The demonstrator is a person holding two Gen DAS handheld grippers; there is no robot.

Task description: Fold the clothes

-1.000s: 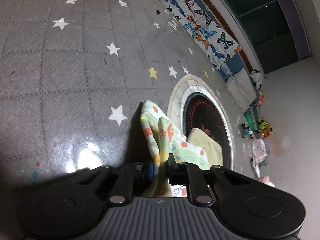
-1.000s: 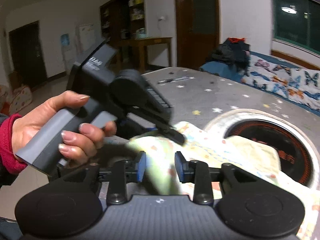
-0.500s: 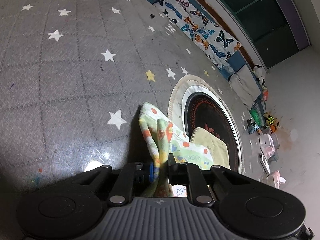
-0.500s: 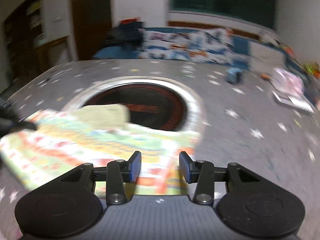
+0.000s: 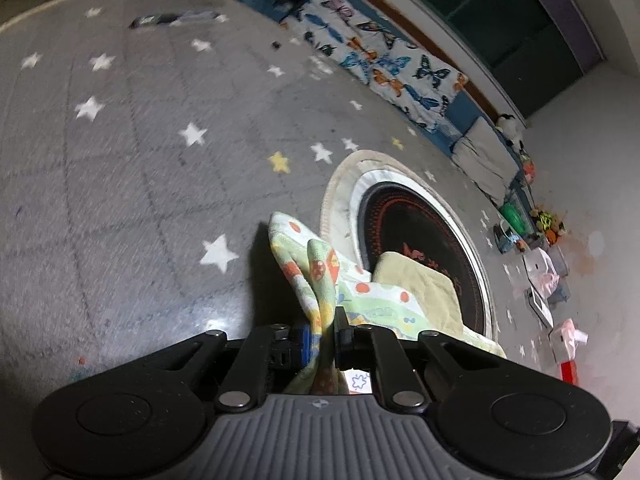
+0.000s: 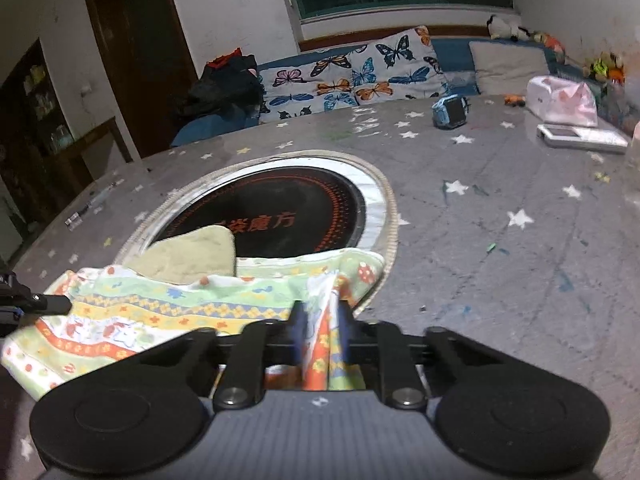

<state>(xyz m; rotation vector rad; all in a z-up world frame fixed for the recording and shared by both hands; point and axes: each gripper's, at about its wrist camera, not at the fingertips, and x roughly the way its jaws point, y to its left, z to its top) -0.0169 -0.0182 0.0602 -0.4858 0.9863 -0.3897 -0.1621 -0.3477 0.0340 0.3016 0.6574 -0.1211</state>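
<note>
A light green patterned garment (image 6: pixel 160 312) with orange and yellow bands lies on the grey star-print table cover, partly over a round black inset. My left gripper (image 5: pixel 321 330) is shut on a bunched corner of the garment (image 5: pixel 316 272). My right gripper (image 6: pixel 320 320) is shut on the garment's right edge, cloth pinched between its fingers. The tip of the left gripper (image 6: pixel 36 304) shows at the far left of the right wrist view, on the garment's left end. A plain yellow-green folded cloth (image 6: pixel 192 254) lies on the garment's far side, over the inset; it also shows in the left wrist view (image 5: pixel 420 284).
The round black inset (image 6: pixel 280 212) with a white rim sits mid-table. A blue toy (image 6: pixel 450 112), a pink-white bag (image 6: pixel 560 100) and a flat white device (image 6: pixel 580 136) lie at the far right. A butterfly-print cushion (image 6: pixel 352 76) lines the bench behind. A pen (image 5: pixel 160 20) lies far left.
My right gripper went from open beside the left gripper to the garment's right edge and shut on it. My left gripper kept its hold and shifted slightly.
</note>
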